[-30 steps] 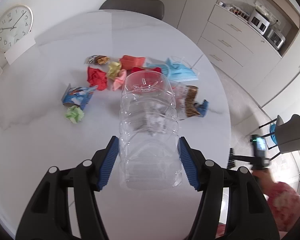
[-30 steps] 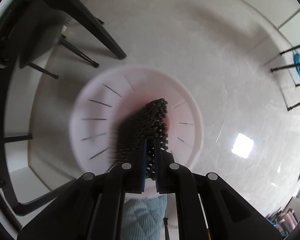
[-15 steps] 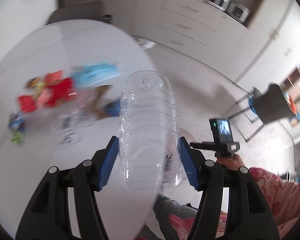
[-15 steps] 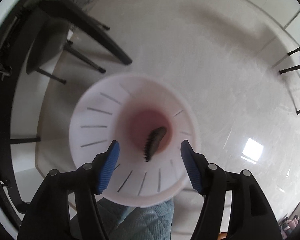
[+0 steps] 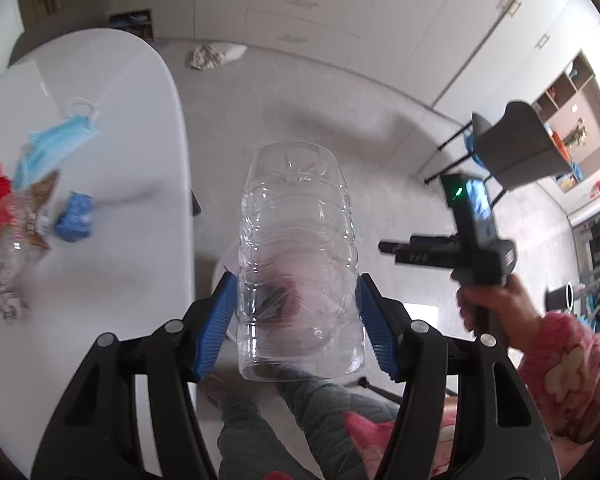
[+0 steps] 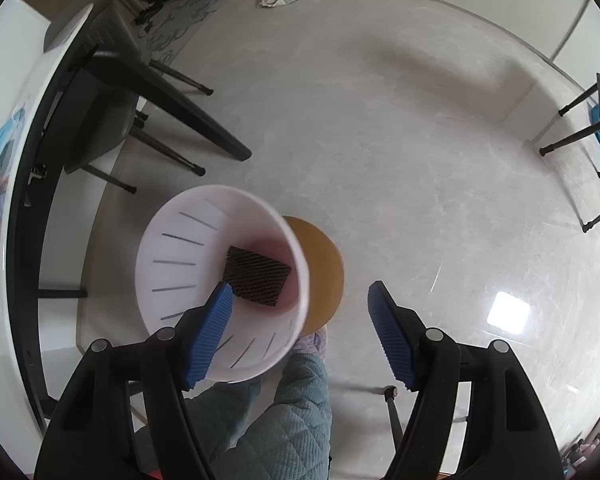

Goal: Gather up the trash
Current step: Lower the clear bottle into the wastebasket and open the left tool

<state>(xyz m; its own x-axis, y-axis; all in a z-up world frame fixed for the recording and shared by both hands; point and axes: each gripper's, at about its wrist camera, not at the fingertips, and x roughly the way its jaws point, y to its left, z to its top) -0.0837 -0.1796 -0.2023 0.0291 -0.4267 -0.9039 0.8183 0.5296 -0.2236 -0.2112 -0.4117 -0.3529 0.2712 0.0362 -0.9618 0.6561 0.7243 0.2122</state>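
My left gripper (image 5: 296,284) is shut on a clear ribbed plastic bottle (image 5: 296,220), held past the edge of the white table (image 5: 140,92), above the floor. Through the bottle I dimly see the white bin (image 5: 225,264). On the table lie a blue face mask (image 5: 56,144), a blue crumpled scrap (image 5: 75,222) and red and clear wrappers. My right gripper (image 6: 299,290) hangs above the white bin (image 6: 172,264), its jaws opening with nothing between them. A dark ridged wrapper (image 6: 258,276) lies flat on the bin's bottom.
The bin stands beside a round wooden stool (image 6: 324,264). Black table and chair legs (image 6: 172,92) stand left of it. A dark chair (image 5: 516,148) is at the right, a crumpled bag (image 5: 214,54) on the floor farther off. The person's legs are below.
The left gripper swung the bottle from over the table to beyond its edge, near the bin. The right gripper opened, the dark wrapper dropped into the bin, and the gripper rose.
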